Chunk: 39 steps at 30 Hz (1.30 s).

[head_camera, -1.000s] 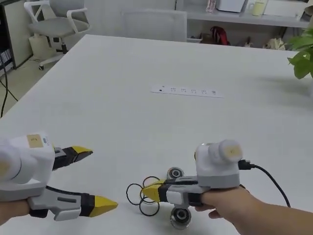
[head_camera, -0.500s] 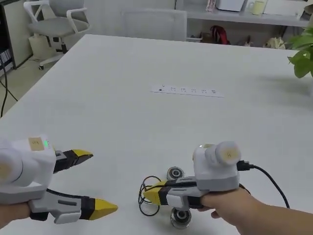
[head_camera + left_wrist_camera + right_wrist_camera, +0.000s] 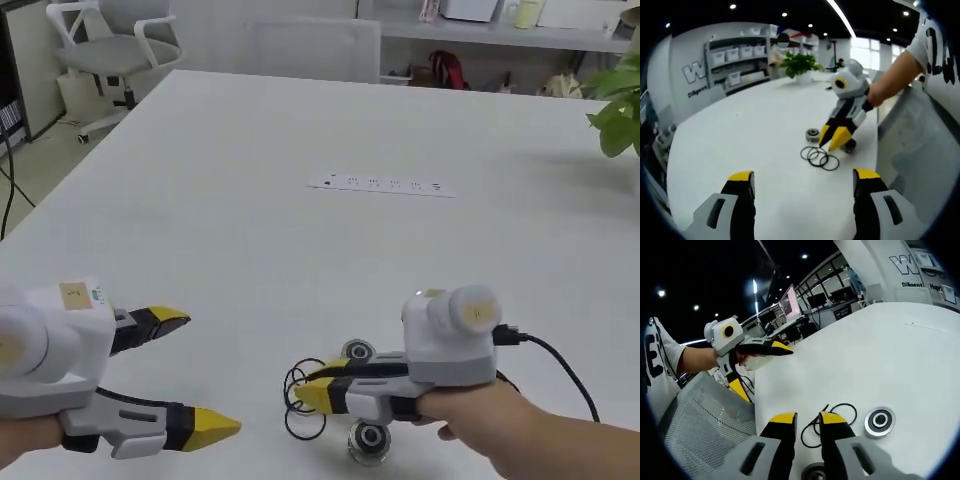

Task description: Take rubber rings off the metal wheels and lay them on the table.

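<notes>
White table (image 3: 250, 130) bears a power strip (image 3: 381, 185); office chair (image 3: 115, 40) and leafy plant (image 3: 622, 105) stand beyond.

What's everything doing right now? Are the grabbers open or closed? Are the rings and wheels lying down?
Left hand-held gripper: wide open, holding nothing.
Right hand-held gripper: nearly closed with a small gap, tips at the rings.
Rubber rings: loose, lying overlapped on the table.
Far wheel: lying flat.
Near wheel: lying flat.

open table (image 3: 250, 230) ahead, power strip (image 3: 381, 185) beyond
</notes>
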Tool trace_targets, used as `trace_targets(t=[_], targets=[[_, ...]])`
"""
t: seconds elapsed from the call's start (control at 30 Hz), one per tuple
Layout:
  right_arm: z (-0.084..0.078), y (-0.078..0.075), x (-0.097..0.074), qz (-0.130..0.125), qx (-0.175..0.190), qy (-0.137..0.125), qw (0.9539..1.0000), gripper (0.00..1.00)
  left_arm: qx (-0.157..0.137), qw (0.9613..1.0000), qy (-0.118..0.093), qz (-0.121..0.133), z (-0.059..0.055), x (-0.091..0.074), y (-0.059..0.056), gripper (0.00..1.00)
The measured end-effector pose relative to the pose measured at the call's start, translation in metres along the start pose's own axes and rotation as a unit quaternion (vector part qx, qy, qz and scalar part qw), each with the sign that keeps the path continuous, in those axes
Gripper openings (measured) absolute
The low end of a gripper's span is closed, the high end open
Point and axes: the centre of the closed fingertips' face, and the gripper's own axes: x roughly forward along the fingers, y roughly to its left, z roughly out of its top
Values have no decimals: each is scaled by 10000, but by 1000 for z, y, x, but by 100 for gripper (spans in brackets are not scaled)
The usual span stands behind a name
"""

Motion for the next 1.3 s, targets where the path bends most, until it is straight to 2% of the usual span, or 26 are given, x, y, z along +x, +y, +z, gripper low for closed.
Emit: trace_targets(t=[0.17,0.47,0.8,1.1,1.3], targets=[[3,-2,-3,-63,-78,-45,9999,21,9,10000,-2,-4,0,1,2,82],[12,-2,-15,-94,-115,-271,9995,26,4,10000,-33,-21,3,2,0,81],[26,-5,-40,-221,-238,-572,9978,33,41,9999,-73,-69,9,5,-3,82],[29,-10,-61,-371,-358,-737,9959,40,74,9999,-107,-96,15,8,-7,82],[26,-11,-76,-463,-613,-773,9940,47,87,9998,-113,-118,17,11,-10,82]])
